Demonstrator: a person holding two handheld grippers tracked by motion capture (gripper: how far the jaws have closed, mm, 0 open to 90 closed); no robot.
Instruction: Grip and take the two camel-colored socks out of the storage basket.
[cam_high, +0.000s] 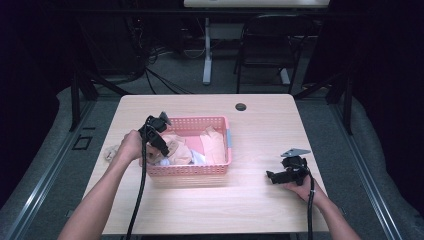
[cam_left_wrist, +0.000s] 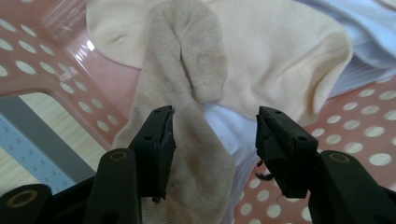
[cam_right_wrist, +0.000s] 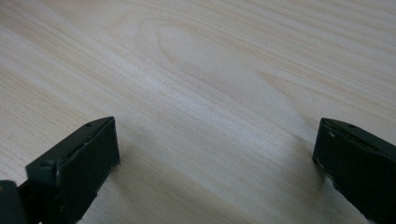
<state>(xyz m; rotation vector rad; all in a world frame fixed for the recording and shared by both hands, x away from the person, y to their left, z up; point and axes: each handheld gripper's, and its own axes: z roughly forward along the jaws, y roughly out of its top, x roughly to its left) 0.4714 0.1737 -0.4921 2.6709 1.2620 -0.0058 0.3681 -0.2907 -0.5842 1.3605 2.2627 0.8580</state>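
Sock: a tan sock (cam_left_wrist: 187, 116) lies in the pink basket (cam_high: 192, 170), at its left end, on top of a cream cloth (cam_left_wrist: 280, 60).
Long way: it runs from between the jaws out toward the far wall of the basket.
Left hand-held gripper (cam_left_wrist: 212, 140): right over the sock, jaws half apart, one on each side, not pinching yet.
Right hand-held gripper (cam_high: 272, 176): on the surface, well right of the basket, jaws wide, holding nothing.
Nearer: the left one.

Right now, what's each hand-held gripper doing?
Left hand-held gripper: open, jaws astride a beige sock in the pink basket, not pinching it.
Right hand-held gripper: open, empty, over the table.
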